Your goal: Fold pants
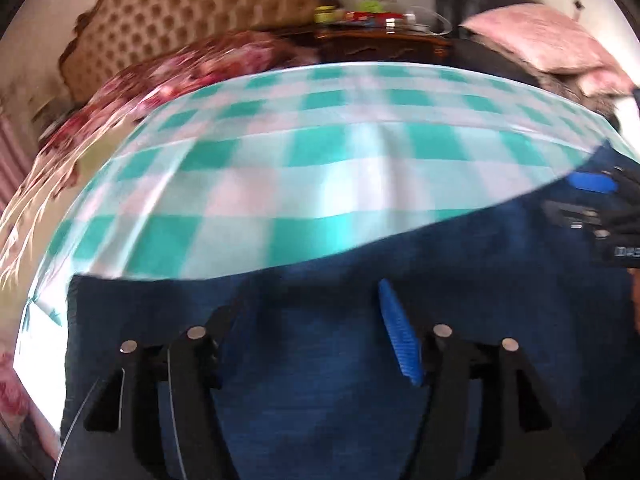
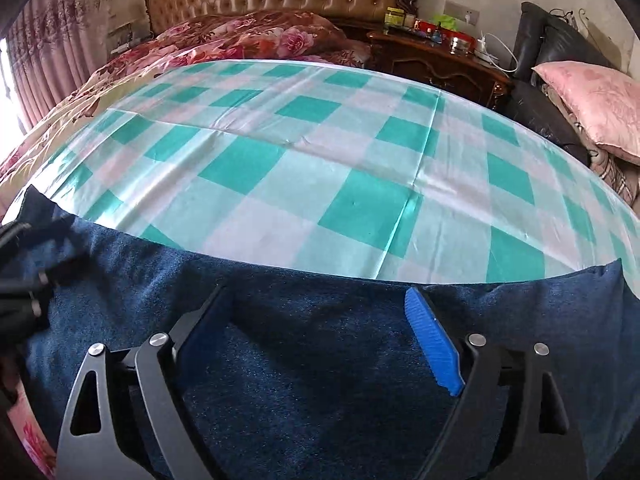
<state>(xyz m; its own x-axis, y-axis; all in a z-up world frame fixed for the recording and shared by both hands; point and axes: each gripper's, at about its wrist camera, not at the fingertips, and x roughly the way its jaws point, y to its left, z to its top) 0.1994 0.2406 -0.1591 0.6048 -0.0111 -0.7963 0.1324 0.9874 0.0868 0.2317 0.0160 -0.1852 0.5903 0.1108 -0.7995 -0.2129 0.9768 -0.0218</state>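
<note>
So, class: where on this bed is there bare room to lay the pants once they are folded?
The checked sheet lies bare between the dark blue pants at the near edge and the floral quilt by the headboard. The nightstand is cluttered, and the pink pillow fills the right side.

The dark blue pants [image 1: 340, 340] fill the near part of the view, lying on a green-and-white checked sheet [image 1: 320, 152] that runs away beyond them; the left gripper [image 1: 308, 304] sits over the pants with its jaws spread apart, one blue pad [image 1: 400, 344] showing; the right gripper [image 1: 600, 208] is at the pants' right edge, its state unclear; beyond the sheet lie a red floral quilt [image 1: 180, 68], a tufted headboard [image 1: 192, 12], a dark nightstand [image 1: 380, 44] and a pink pillow [image 1: 548, 40]; the picture is blurred.
</note>
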